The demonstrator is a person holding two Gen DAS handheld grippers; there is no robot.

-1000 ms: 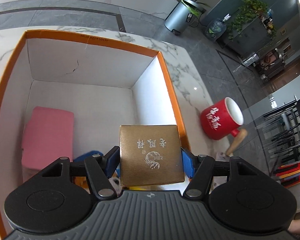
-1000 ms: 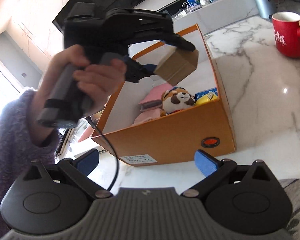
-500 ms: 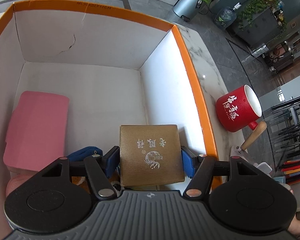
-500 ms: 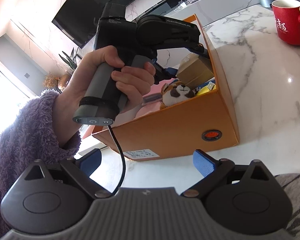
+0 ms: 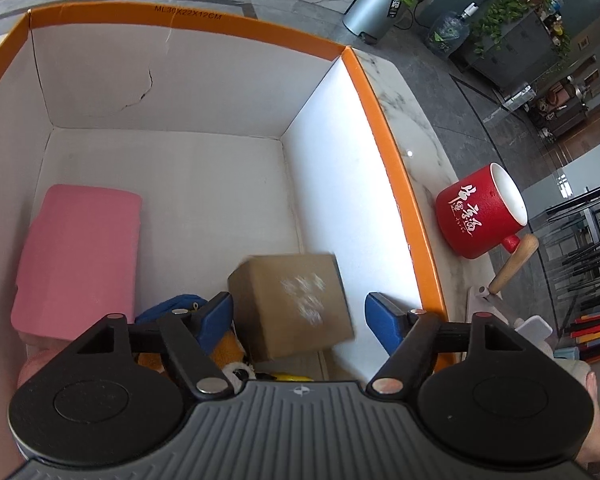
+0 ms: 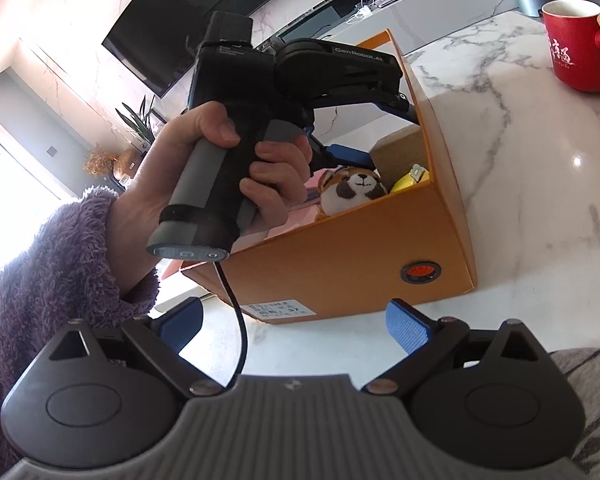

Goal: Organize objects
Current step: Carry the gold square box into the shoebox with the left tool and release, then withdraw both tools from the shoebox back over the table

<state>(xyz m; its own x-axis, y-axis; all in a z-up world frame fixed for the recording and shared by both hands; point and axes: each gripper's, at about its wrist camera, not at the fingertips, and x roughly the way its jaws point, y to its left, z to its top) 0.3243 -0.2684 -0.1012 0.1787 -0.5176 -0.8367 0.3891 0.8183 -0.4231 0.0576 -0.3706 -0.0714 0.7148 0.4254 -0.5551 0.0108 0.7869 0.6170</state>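
The gold box sits motion-blurred and tilted inside the orange box, by its right wall, print unreadable. The left gripper has jaws spread, touching nothing. Only the right wrist view shows the plush toy's face; the right gripper hangs open outside.

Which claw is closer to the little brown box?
Left. The left claw hangs open right over the brown box inside the orange bin. The right claw waits outside, in front of the bin.
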